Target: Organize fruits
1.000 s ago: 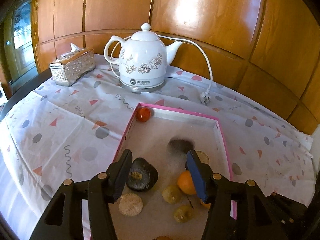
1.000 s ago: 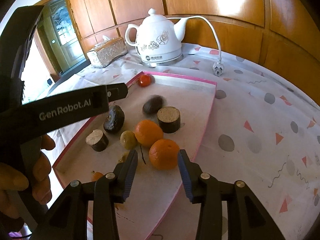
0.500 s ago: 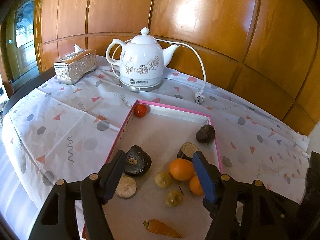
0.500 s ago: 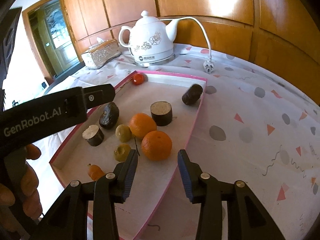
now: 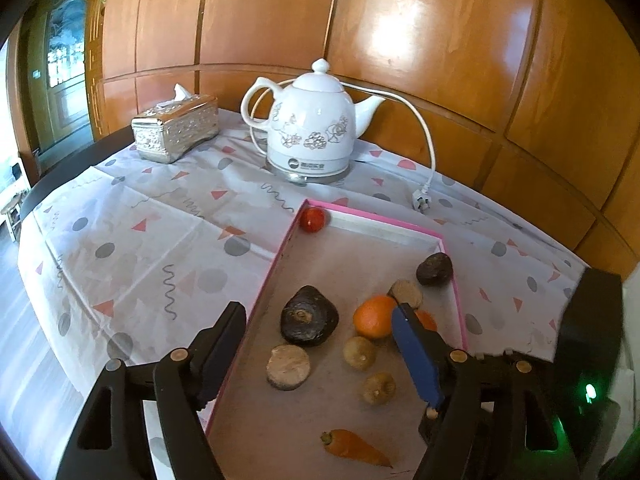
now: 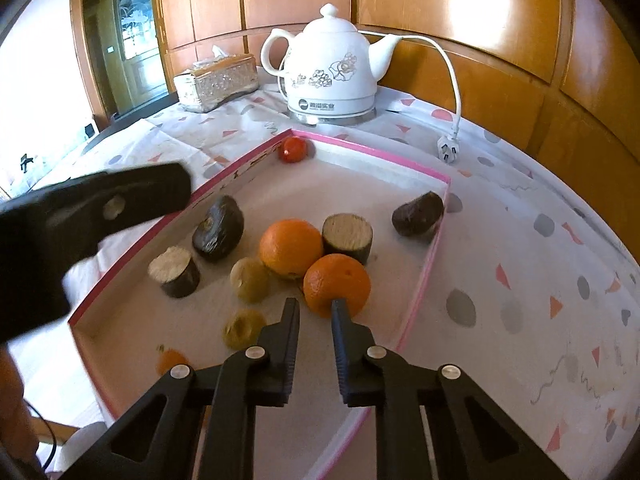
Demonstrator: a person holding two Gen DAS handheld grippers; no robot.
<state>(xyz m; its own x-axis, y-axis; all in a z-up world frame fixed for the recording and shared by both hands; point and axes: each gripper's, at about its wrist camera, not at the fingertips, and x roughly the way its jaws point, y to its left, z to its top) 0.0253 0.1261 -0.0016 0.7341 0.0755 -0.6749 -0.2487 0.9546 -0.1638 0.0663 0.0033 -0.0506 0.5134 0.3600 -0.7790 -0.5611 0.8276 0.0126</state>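
Right wrist: my right claw point(image 6: 315, 306) just closed, empty, beside near orange point(image 6: 337, 284); left claw point(image 5: 316, 344) opening, empty, over pink-rimmed tray point(image 5: 450, 264).

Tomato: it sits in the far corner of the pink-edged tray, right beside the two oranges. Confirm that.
Not quite. The tomato does sit in the far corner of the pink-edged tray, but alone; the two oranges lie well nearer, mid-tray, as the right wrist view shows.

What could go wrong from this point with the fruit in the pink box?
The right gripper has just shut with nothing between its jaws, tips at the nearest orange; pushing on could roll it. The left gripper, jaws just opened wider, straddles the box wall and might catch it.
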